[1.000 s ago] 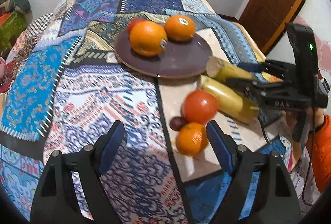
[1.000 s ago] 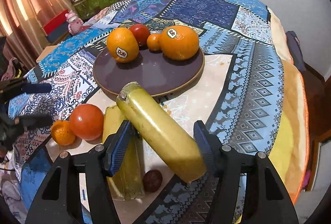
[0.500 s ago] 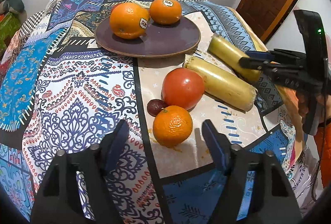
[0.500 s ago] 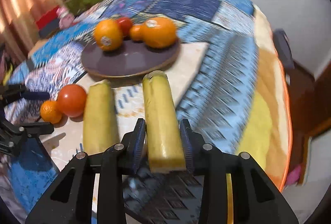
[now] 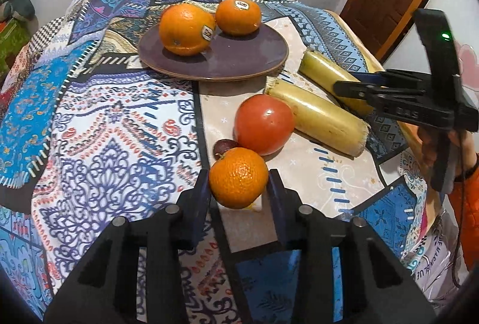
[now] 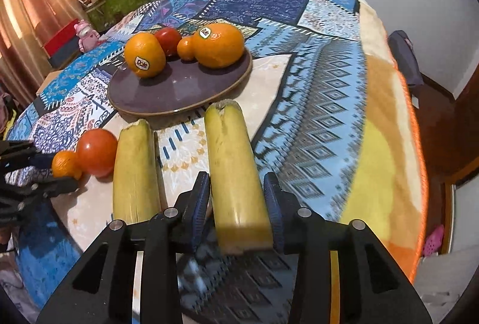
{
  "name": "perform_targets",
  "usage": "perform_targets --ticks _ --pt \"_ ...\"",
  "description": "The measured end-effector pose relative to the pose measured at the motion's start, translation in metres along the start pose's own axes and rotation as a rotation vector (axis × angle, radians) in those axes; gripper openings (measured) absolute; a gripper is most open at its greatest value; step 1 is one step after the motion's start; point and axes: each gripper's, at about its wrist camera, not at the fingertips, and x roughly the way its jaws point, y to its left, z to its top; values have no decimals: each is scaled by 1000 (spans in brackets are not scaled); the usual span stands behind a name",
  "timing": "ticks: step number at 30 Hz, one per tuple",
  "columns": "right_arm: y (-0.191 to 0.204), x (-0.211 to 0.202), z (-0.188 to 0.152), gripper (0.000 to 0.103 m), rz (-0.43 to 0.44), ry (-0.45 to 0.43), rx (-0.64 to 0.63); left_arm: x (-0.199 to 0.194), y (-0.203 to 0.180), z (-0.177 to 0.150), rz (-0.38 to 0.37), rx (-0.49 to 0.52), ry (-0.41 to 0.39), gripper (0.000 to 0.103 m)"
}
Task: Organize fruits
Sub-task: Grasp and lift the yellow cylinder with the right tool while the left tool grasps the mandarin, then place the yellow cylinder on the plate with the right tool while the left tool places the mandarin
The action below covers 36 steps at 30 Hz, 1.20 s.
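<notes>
Fruit is split: two oranges (image 5: 185,29) sit on the plate (image 5: 239,63), the rest on the cloth. My left gripper (image 5: 238,184) has just been closing, and its pads now touch the mandarin (image 5: 238,177) beside the tomato (image 5: 263,123). My right gripper (image 6: 238,201), jaws just eased slightly apart, is narrow around one banana piece (image 6: 233,168), the other piece (image 6: 134,171) lying beside. Step in hand: grasping. Next, I judge, both need lifting clear and carrying to the plate.

Even indoor light, fisheye-bent edges; dark vignette, foreground blur
</notes>
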Motion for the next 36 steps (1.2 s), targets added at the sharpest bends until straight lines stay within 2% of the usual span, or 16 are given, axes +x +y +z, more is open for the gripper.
perform_targets --ticks 9,16,21,26,27,28,32,36 --pt "3 8 3 32 10 -35 38 -24 23 7 35 -41 -63 38" --pt "4 -6 15 32 16 -93 64 -33 29 30 67 -35 -124 38" --pt "13 -13 30 32 3 -134 38 -25 35 50 73 -41 -126 38" --pt "10 -6 31 30 -1 -84 -2 -17 39 61 81 -44 -126 38" --pt "9 -2 28 23 -10 -62 -14 -16 40 62 77 -47 -125 38" --pt "7 3 26 22 -24 -40 -29 -15 40 62 74 -48 -123 38" --pt "-1 2 28 24 16 -18 -33 -11 41 61 88 -37 -109 38" --pt "9 15 29 33 -2 26 -81 -9 42 61 86 -40 -105 38"
